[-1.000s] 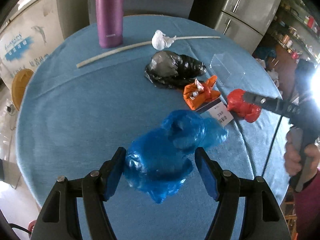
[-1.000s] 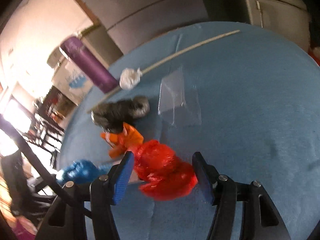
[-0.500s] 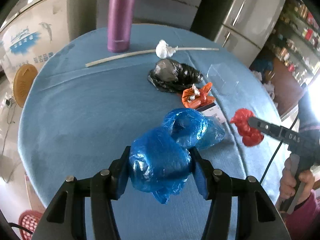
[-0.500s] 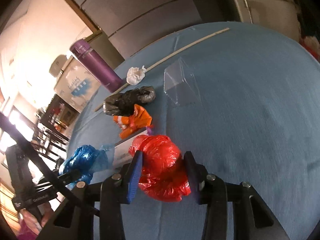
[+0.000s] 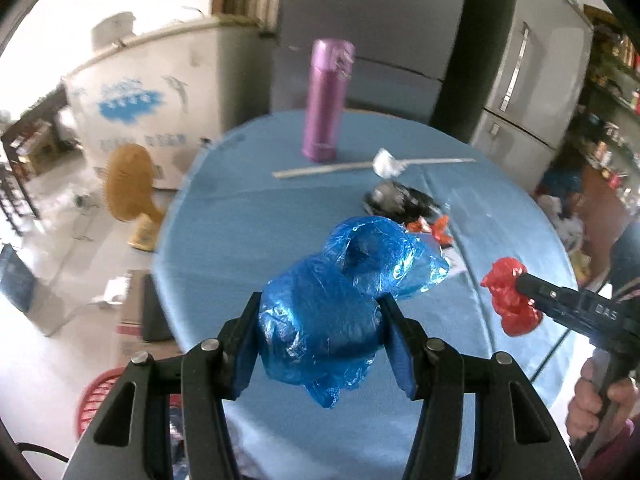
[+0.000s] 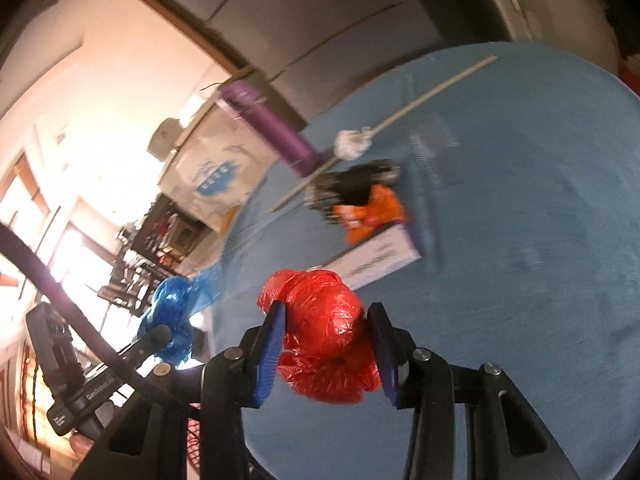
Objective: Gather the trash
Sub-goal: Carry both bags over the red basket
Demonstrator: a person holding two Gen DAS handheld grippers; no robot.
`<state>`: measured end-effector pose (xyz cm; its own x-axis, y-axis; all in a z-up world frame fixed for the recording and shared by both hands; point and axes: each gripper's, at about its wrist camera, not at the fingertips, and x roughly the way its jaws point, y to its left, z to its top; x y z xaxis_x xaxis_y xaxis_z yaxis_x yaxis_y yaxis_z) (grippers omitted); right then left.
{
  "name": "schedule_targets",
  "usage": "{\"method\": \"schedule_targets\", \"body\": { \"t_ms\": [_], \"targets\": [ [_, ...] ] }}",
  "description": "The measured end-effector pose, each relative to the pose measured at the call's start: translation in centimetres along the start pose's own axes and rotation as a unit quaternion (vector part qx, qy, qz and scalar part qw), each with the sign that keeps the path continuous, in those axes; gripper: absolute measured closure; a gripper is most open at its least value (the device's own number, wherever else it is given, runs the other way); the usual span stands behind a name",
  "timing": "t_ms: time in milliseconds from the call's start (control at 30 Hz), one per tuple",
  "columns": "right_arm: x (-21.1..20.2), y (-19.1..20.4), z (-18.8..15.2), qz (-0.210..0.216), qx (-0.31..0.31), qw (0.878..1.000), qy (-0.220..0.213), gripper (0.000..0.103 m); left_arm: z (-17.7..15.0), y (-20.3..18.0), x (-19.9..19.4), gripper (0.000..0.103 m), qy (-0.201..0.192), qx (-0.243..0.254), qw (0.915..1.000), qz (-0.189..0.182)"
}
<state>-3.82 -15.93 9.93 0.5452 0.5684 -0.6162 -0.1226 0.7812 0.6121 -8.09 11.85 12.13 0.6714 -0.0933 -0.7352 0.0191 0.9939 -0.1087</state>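
Blue bag (image 5: pixel 320 320) clamped in left tongs (image 5: pixel 320 334) | red bag (image 6: pixel 326 344) clamped in right tongs (image 6: pixel 326 350)

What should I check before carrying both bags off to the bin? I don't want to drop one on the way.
1. Left gripper shut on the blue bag: ok, both pads press its sides.
2. Right gripper shut on the red bag: ok, pinched between both pads.
3. Both bags clear of the table: ok, they hang above the blue cloth.
4. Blue bag's loose tail free of the card: ok in the right wrist view.
5. Red basket reachable: cannot tell, only its rim shows below the table edge.
6. Trash still left: not ok, black bag, orange bag and white wad remain.
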Motion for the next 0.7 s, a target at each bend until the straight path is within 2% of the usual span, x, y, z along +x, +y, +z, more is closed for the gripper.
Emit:
{"method": "schedule_targets", "body": {
  "t_ms": [100,233,533,700],
  "targets": [
    [-0.3,2.0,-0.3,0.011,-0.018,1.0,-0.001,0.058,0.0,0.3,-2.1,0.045,-0.02,0.005,0.9991,0.038],
    [-1.1,4.0,-0.6,0.016,-0.04,0.999,-0.011,0.058,0.1,0.0,-4.0,0.045,-0.045,0.019,0.9966,0.067],
    [-2.5,4.6,-1.0,0.015,-0.051,0.998,-0.018,0.058,-0.3,-1.4,-6.2,0.045,-0.073,0.046,0.9917,0.095],
    [-3.0,4.0,-1.1,0.015,-0.045,0.999,-0.02,0.058,-0.3,-2.3,-6.2,0.045,-0.073,0.056,0.9905,0.102]
  ]
}}
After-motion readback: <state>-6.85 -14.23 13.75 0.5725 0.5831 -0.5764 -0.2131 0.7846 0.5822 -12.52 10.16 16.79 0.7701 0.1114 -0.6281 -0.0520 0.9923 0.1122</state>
